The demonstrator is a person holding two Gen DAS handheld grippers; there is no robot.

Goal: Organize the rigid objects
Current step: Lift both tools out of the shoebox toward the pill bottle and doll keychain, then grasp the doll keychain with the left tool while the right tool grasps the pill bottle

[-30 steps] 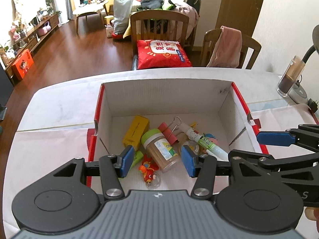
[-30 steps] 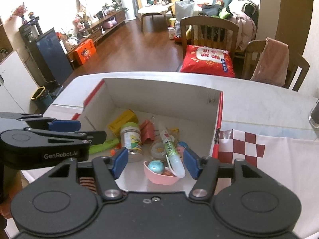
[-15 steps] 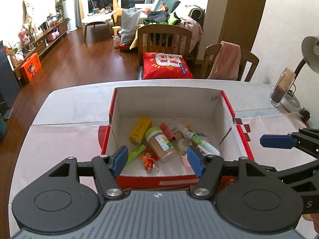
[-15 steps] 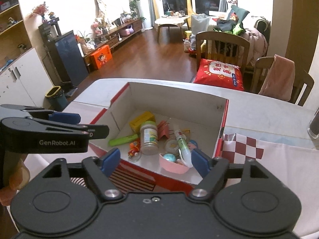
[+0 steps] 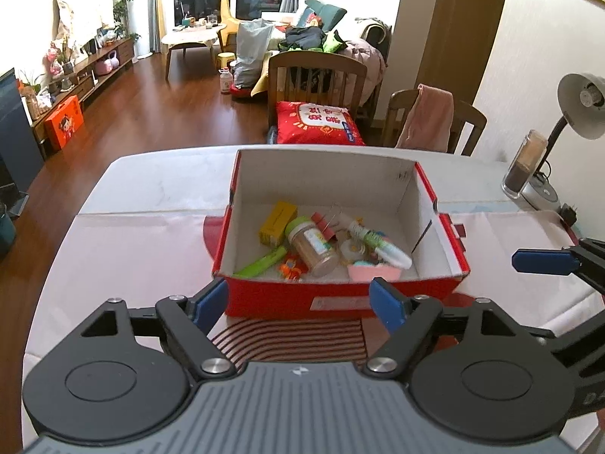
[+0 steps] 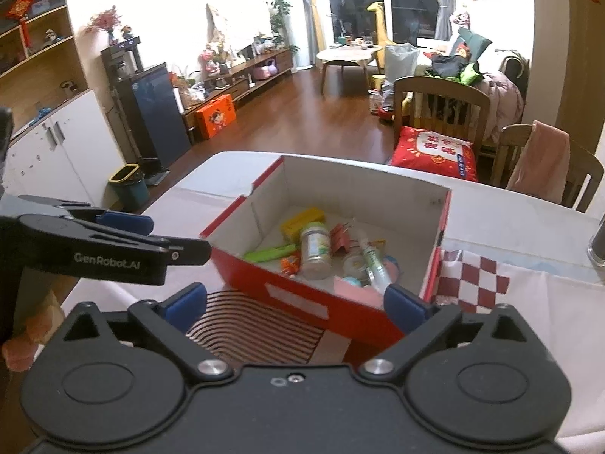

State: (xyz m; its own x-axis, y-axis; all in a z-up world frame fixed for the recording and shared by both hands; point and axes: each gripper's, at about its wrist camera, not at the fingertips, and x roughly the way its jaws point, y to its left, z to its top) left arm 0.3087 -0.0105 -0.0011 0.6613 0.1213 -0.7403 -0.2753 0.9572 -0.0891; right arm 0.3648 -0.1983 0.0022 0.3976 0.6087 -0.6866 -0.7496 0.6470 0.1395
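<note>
Right now the red box sits on the tabletop dead ahead of both your hand-held grippers, w/ jar, tube etc. inside. Left hand-held gripper and right hand-held gripper hang just short of its near wall, about equally close, jaws apart & just been opening w/ nothing between them.

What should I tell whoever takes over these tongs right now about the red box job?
Left tongs: open, nothing between them, jaws have just been opening, in front of the box's near wall.
Right tongs: open wide and empty, jaws also just opening.
Red box: on the table mat, holding the jar, yellow box, green tool, tube, pink dish and small toys.
Done: no loose item shows on the table around the box.
Left: check out-of-view areas for strays; otherwise the job looks finished.
</note>
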